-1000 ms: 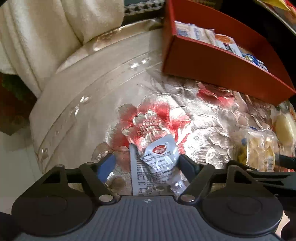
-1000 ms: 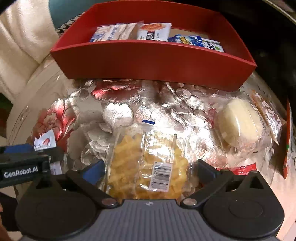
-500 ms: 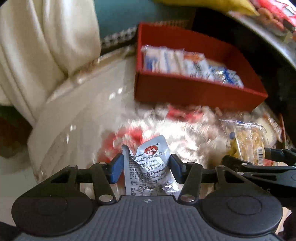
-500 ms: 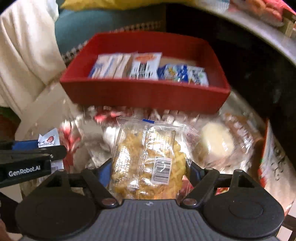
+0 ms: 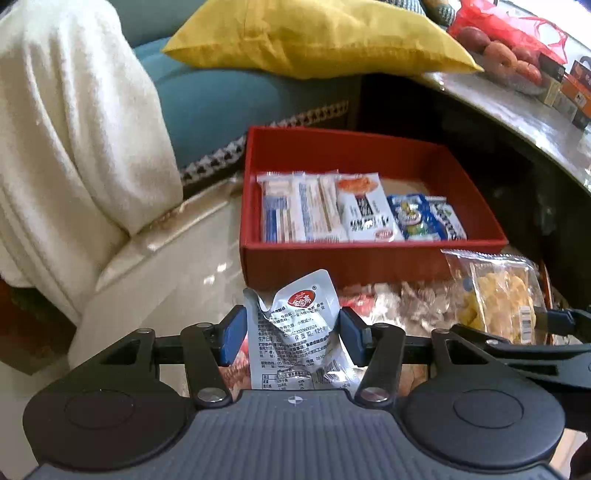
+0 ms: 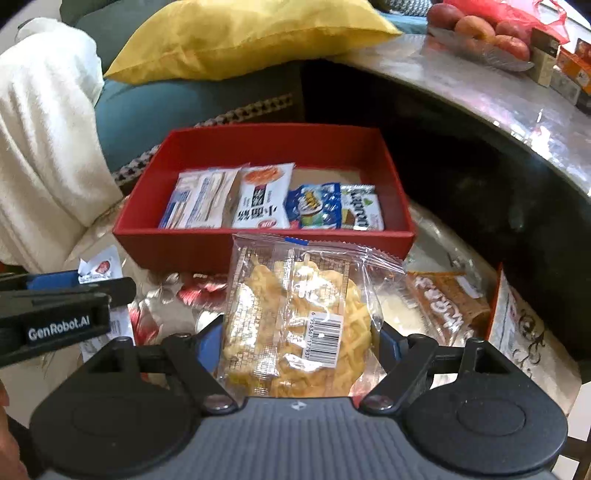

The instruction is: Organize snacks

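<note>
My left gripper (image 5: 291,334) is shut on a small silver snack packet (image 5: 299,325) with a red logo and holds it above the table, short of the red box (image 5: 369,258). My right gripper (image 6: 299,343) is shut on a clear bag of yellow noodle snack (image 6: 295,317) and holds it raised in front of the red box (image 6: 184,243). The box holds several wrapped snacks in a row (image 6: 266,203). The left gripper with its packet shows at the left of the right wrist view (image 6: 74,295); the noodle bag shows at the right of the left wrist view (image 5: 495,295).
More snack packets lie on the floral tablecloth right of the noodle bag: a brown one (image 6: 447,302) and a pale round one (image 6: 399,314). A white blanket (image 5: 74,147), teal sofa and yellow cushion (image 5: 317,37) lie behind. A higher table with apples (image 6: 480,29) curves at the right.
Both grippers closed on their snacks and lifted them off the tablecloth. Both views rose and tilted up, so the inside of the red box and the cushion came into sight.
</note>
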The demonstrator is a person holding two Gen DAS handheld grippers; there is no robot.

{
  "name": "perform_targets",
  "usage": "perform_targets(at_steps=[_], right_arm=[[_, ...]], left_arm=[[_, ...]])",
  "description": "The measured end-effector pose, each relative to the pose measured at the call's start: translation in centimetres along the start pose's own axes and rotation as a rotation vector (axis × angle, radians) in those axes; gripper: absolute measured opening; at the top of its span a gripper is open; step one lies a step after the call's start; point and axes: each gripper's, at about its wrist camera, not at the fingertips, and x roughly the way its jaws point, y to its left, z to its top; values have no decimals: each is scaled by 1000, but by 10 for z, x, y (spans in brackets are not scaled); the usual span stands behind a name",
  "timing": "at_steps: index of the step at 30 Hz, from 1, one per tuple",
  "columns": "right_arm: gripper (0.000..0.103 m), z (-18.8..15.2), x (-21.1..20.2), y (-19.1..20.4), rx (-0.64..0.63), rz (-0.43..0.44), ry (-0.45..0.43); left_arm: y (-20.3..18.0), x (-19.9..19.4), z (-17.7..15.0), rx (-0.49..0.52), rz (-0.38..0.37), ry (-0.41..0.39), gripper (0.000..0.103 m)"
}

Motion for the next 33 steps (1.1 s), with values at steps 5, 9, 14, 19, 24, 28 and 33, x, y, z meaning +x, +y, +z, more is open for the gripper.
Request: perform_targets(at_steps=[5,9,14,19,24,28,33], right_arm=[[76,11,-14,-5,18,-4,-52],[76,20,-21,-8,24,-20,-91],[76,29,-26,-10,31,-30,-125],[76,43,-28,-10,30,-35,-158],[76,59,-29,-14,50,-32,-190],[76,72,-26,-18,57,-40,-205],[76,84,-17,-21,65,-45,-208]], left_arm=[[-3,-3,13,4,6,-33,62],[-4,-3,23,11,16,-64,62],[-5,-1,35,14,19,-81,62],[-14,2,46,22,24,-100,62],[-20,1,62,20,34,-135,62],[-22,4,75,23,46,-155,62],[-25,12,89,27,59,-160,62]])
